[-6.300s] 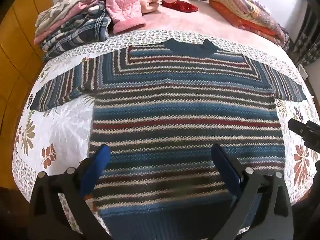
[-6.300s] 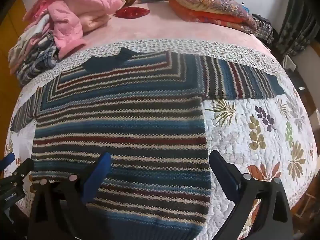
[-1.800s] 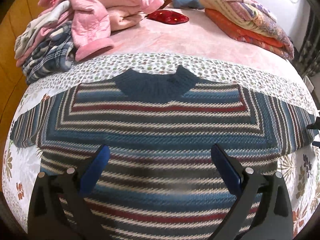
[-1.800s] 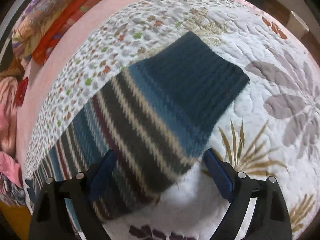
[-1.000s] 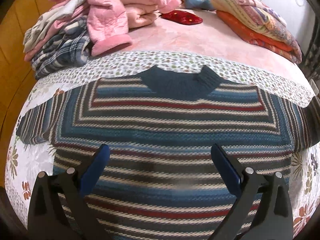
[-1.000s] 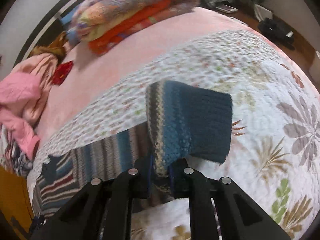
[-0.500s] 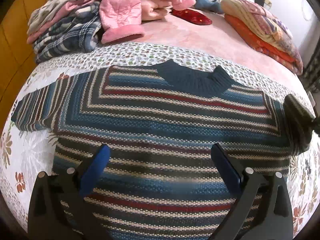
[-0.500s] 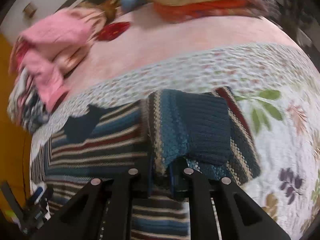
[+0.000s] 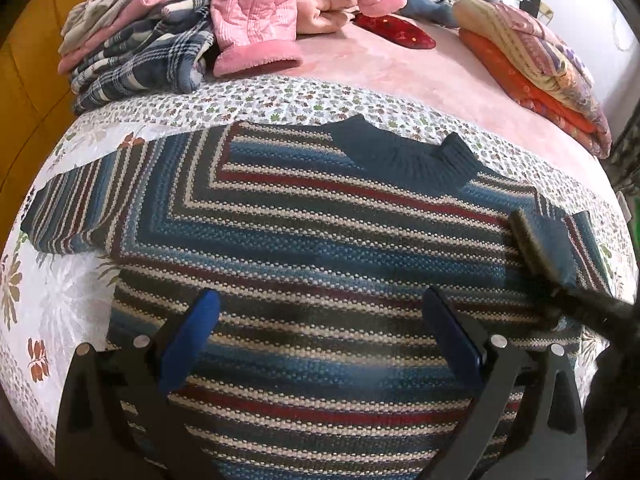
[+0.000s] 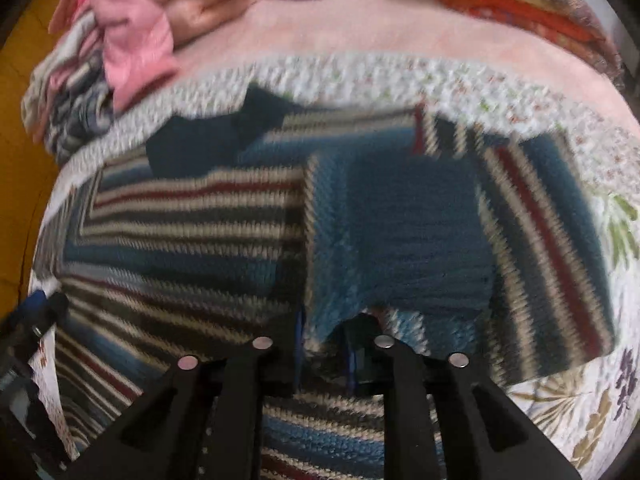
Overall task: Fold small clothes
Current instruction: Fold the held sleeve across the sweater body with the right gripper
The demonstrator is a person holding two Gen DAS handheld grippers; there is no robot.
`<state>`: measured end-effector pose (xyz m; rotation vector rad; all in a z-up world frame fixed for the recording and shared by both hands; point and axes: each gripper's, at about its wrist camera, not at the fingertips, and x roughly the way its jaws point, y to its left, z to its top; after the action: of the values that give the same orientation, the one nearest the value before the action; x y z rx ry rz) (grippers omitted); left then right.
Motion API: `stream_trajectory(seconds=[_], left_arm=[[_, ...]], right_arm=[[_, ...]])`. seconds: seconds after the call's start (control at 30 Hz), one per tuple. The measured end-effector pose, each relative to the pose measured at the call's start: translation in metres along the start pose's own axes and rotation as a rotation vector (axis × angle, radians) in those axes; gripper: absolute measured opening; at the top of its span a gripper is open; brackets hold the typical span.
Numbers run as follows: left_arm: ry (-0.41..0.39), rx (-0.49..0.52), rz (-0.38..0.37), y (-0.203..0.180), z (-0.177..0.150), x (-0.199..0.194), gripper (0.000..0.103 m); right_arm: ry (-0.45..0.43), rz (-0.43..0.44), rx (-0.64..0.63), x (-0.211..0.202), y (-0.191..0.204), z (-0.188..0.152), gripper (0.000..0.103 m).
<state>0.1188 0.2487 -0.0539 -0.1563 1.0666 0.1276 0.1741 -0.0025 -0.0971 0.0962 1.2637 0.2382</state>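
- Sweater [image 9: 312,248], striped in blue, cream and red, lies flat on the flowered quilt [image 9: 256,100] of the bed, collar [image 9: 404,152] towards the far side, its body running lengthwise from collar down to the near edge.
- Right sleeve [image 10: 396,236] is doubled over at the shoulder, its dark cuff pinched in the right gripper [image 10: 322,348], whose jaws are closed tight on the knit.
- Sleeve lies straight ahead of those jaws and across the body; the chest it must land on is to their left, so my guess is the coming move is a short carry inward and a drop.
- Left gripper [image 9: 320,336] hovers over the lower chest with jaws wide apart, holding nothing; the left sleeve [image 9: 68,216], flat on the quilt, is its nearer job.
- Half a second ago the cuff stood further out by the shoulder; it has since come in over the stripes.
- Heaped clothes [image 9: 168,36] and folded blankets [image 9: 536,64] sit well behind.
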Motion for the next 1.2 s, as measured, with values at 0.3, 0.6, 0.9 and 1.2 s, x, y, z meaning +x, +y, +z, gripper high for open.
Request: stream_trajectory(seconds=[0.3,0.6,0.9,1.2], left_arm=[[0.042,0.034,-0.090,-0.019,-0.005,-0.001,0.100],[0.156,0.099,-0.265,-0.124,-0.012,0.010,0.100],[0.295,0.066,-0.267,-0.196,-0.012,0.066,0.071],[0.250,0.064,-0.325,-0.197,-0.003,0.059,0.011]], right_arm=[[0.093,0.109,0.110,-0.069,-0.032,-0.015,0.050],[0.008,0.122,0.404,-0.152,-0.119,-0.035,0.059],[0.028,0.068,0.464,-0.128,-0.153,-0.028,0.059],[0.009,0.071,0.508,-0.123,-0.173,-0.029,0.059]])
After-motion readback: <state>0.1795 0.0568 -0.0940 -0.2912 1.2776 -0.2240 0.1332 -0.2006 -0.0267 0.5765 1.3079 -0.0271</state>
